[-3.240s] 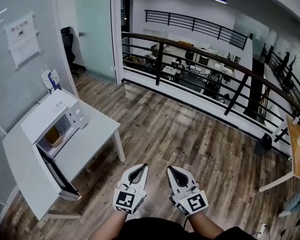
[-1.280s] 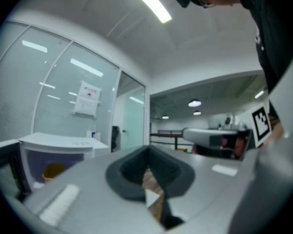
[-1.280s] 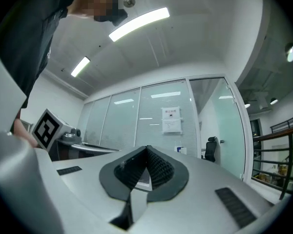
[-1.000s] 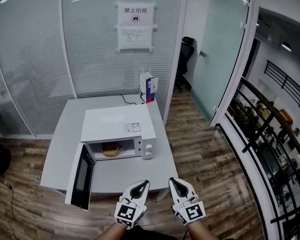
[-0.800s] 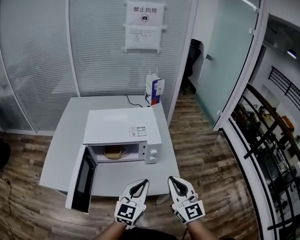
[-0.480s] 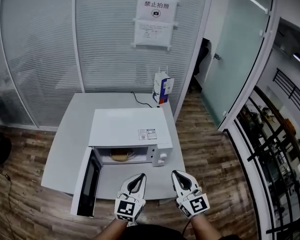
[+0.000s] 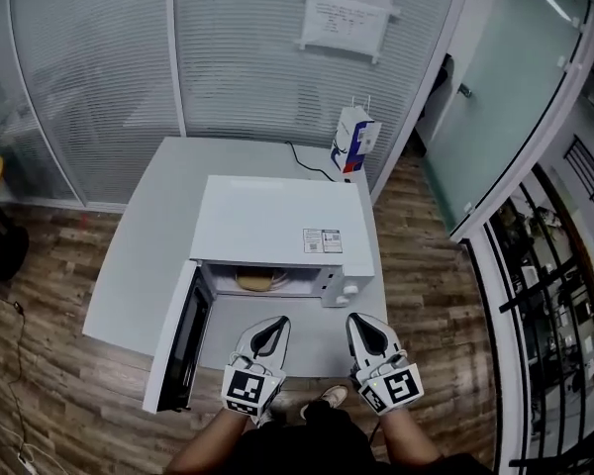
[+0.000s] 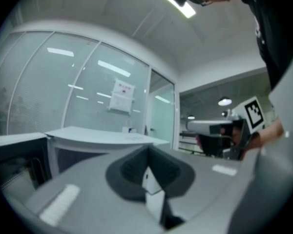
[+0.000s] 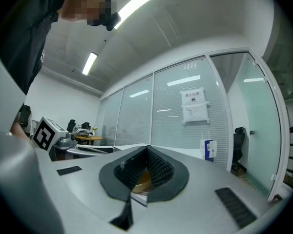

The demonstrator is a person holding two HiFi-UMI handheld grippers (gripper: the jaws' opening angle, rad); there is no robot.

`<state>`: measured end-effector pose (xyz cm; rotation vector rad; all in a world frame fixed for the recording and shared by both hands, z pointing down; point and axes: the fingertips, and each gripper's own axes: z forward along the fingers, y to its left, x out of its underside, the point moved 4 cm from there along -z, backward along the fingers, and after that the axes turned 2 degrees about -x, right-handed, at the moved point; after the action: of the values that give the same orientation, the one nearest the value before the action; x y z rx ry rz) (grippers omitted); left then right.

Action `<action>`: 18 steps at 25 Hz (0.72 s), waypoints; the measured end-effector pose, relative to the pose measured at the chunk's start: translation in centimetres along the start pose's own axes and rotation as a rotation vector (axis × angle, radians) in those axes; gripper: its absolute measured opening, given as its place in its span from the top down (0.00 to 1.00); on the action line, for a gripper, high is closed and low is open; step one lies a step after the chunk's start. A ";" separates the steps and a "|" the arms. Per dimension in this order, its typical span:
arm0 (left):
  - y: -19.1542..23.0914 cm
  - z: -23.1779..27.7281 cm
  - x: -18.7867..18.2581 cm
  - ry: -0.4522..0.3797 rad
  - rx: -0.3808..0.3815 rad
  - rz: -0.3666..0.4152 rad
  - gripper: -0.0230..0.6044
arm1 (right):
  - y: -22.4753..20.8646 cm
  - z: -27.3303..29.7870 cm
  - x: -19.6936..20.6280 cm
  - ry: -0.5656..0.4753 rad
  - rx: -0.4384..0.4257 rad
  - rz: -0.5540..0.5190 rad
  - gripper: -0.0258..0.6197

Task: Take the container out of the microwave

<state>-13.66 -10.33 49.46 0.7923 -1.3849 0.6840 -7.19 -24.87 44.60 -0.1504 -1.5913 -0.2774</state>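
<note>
Both sets of jaws are pressed together, nothing in them: left gripper [image 7: 270,325] and right gripper [image 7: 362,321] hover in front of the microwave [image 7: 277,228]. The tan container [image 7: 260,282] sits inside the cavity, with the door [image 7: 181,336] swung open at left. Spread the jaws before you enter, go in level, keep clear of the door and pinch the rim.

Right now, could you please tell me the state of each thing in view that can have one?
Microwave door: swung wide open, hinged on the left.
Container: inside the microwave, not yet taken out.
Left gripper: shut, empty, in front of the microwave's opening.
Right gripper: shut, empty, beside the left one.
Paper bag: upright on the table, behind the microwave.
</note>
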 end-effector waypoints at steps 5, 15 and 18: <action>1.3 0.9 1.6 0.030 -0.078 -0.003 0.96 | 0.8 2.3 2.4 0.039 -0.090 0.038 0.97; 4.5 2.1 5.0 0.093 -0.196 -0.012 0.96 | 0.3 6.6 6.7 0.103 -0.210 0.105 0.97; 5.5 2.1 6.8 0.134 -0.248 -0.027 0.96 | 0.1 7.4 7.8 0.121 -0.226 0.112 0.97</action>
<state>-18.78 -9.13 56.74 0.5570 -1.3052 0.5221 -14.64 -23.36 52.26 -0.3896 -1.4238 -0.3717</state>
